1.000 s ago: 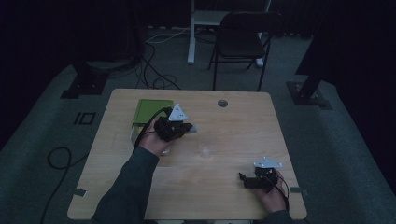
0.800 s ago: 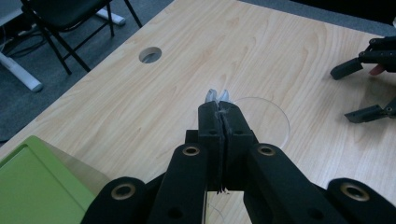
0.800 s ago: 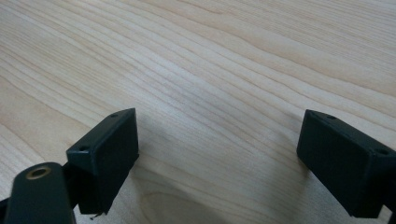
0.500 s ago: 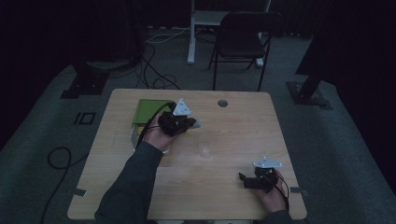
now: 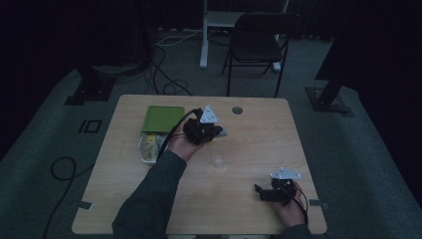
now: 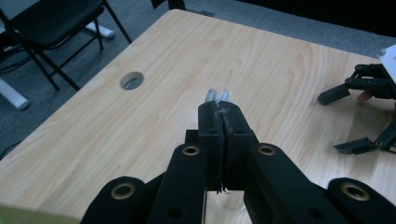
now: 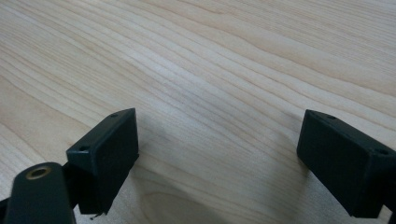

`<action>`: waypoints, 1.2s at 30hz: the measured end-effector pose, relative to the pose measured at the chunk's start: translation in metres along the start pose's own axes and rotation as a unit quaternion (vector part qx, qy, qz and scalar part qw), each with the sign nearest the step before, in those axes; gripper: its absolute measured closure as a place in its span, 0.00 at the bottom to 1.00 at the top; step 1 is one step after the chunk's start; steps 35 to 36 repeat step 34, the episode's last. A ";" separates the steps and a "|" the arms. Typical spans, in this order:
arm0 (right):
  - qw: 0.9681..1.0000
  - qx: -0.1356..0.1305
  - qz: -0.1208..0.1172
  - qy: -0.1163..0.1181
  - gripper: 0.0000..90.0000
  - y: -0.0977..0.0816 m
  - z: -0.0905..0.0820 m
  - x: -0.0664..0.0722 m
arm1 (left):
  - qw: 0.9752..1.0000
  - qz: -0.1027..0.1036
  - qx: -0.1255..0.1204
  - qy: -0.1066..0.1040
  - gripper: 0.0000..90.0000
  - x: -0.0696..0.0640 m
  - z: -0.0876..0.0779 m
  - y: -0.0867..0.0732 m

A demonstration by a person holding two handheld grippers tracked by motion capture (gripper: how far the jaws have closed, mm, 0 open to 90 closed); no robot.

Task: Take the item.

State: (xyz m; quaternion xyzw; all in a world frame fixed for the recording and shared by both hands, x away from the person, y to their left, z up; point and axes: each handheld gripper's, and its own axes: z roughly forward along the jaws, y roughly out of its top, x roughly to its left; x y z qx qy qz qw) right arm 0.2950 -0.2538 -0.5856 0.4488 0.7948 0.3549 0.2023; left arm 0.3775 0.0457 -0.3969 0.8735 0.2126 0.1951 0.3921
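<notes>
At the centre of the high view, above a pale wooden table (image 5: 239,164), the left gripper (image 5: 211,133) has its jaws pressed fully together on a thin, pale scrap. In the left gripper view that scrap (image 6: 217,95) shows as a small whitish-grey tip poking out past the jaw ends; most of it is pinched out of sight, and what it is made of cannot be told. A hand and dark sleeve (image 5: 149,199) come in from the bottom edge, cut off by the frame.

Left of the gripper, at the table's upper left, lies a green lid or tray (image 5: 163,118), with a clear container (image 5: 148,148) just below it (contents yellowish, too dim and small to identify, and partly covered by the wrist and cable).

At the lower right of the high view, the right gripper (image 5: 266,193) rests low over the table; its own view shows the jaws spread wide with bare wood grain between them and nothing held. Its fingertips (image 7: 105,154) run off the frame's lower edge.

A round hole (image 5: 237,110) sits near the table's far edge, with a dark folding chair (image 5: 261,42) beyond, half lost in gloom.
</notes>
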 end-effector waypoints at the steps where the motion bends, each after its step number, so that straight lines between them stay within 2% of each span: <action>1: 1.000 0.000 0.000 0.000 0.14 0.000 0.000 0.000 | 1.000 0.000 -0.001 -0.003 0.99 -0.003 0.004 0.001; 3: 1.000 0.001 0.000 0.000 0.14 0.000 0.000 0.000 | 1.000 0.001 0.000 -0.005 0.99 -0.004 0.007 0.001; 4: 1.000 0.001 0.000 0.001 0.14 0.000 0.000 0.000 | 1.000 0.002 0.003 -0.011 0.99 -0.009 0.015 0.002; 8: 1.000 0.001 0.000 0.001 0.14 0.000 0.000 0.000 | 1.000 0.006 0.014 -0.022 0.99 -0.015 0.028 0.000; 13: 1.000 0.001 0.000 0.001 0.14 0.000 0.000 0.001 | 0.999 0.000 0.024 -0.029 0.97 -0.016 0.039 -0.004; 14: 1.000 0.001 0.000 0.001 0.14 0.000 0.000 0.001 | 0.999 -0.001 0.026 -0.032 0.94 -0.015 0.041 -0.006; 16: 1.000 0.001 0.000 0.001 0.14 0.000 0.000 0.001 | 0.999 -0.003 0.034 -0.033 0.81 -0.014 0.043 -0.008; 17: 1.000 0.001 -0.001 0.001 0.14 0.000 0.000 0.001 | 0.999 -0.005 0.038 -0.031 0.75 -0.013 0.043 -0.009; 20: 1.000 0.001 -0.001 0.001 0.14 0.000 -0.001 0.000 | 0.999 -0.012 0.034 -0.026 0.71 -0.010 0.039 -0.013; 30: 1.000 0.001 -0.001 0.001 0.14 0.000 0.000 0.000 | 0.999 -0.022 0.039 -0.002 0.67 -0.001 0.022 -0.029; 32: 1.000 0.001 -0.001 0.001 0.14 0.000 0.000 0.000 | 0.999 -0.029 0.033 -0.001 0.67 0.002 0.019 -0.034; 36: 1.000 0.001 -0.001 0.001 0.14 0.000 0.000 0.000 | 0.999 -0.029 0.033 -0.001 0.67 0.002 0.019 -0.034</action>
